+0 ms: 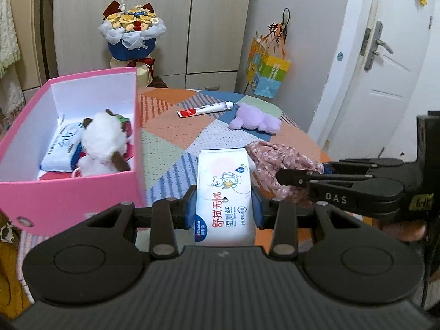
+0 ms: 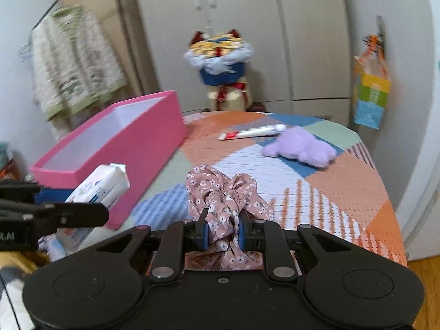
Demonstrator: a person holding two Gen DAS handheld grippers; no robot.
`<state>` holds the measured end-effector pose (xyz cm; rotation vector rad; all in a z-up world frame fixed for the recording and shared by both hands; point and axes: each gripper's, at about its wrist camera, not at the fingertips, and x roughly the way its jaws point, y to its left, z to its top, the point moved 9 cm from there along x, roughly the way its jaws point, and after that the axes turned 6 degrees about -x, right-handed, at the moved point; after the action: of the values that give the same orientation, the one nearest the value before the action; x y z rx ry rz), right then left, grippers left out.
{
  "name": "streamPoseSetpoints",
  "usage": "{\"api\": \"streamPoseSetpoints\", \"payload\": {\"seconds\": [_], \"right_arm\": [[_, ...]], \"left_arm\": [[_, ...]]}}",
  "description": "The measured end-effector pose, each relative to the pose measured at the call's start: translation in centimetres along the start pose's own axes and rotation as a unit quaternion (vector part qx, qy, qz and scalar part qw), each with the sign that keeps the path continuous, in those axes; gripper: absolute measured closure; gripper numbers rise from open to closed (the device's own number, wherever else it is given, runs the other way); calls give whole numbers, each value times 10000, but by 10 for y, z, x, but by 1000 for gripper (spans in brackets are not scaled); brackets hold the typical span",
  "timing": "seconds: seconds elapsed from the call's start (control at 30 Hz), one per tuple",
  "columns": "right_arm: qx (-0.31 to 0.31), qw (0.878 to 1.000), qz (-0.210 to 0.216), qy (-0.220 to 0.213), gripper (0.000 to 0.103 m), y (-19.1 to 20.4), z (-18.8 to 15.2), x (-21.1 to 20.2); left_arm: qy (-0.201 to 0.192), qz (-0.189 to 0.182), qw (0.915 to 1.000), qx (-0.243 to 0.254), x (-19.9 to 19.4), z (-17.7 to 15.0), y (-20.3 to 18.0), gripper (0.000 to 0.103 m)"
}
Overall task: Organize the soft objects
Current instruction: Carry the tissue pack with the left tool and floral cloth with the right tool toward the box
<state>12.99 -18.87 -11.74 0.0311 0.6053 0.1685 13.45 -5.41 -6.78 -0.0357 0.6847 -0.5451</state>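
left gripper [image 1: 224, 209] clamps wipes pack [image 1: 224, 192] | patchwork tablecloth [image 1: 170, 126] | wardrobe [image 1: 170, 19]

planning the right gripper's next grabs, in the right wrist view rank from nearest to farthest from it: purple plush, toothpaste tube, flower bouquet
1. purple plush, on the cloth, ahead right
2. toothpaste tube, just behind the plush
3. flower bouquet, past the table, by the wardrobe

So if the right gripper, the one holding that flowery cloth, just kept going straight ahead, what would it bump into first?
Probably the purple plush toy lying on the patchwork tabletop, or the white tube just behind it. The right gripper, shut on the floral cloth, points that way; depth is hard to judge.
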Motion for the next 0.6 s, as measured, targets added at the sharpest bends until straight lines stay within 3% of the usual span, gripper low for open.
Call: {"api": "streamPoseSetpoints", "payload": {"seconds": [0.2,0.6], "right_arm": [[-586,9962,635,49,81,42,19,-20],[-1067,9795,1677,-314,81,120,85,-7]], "left_arm": [[-30,-84,10000,-27,-41,6,16,65],[-832,877,9923,-269,-87,45,90,65]]}}
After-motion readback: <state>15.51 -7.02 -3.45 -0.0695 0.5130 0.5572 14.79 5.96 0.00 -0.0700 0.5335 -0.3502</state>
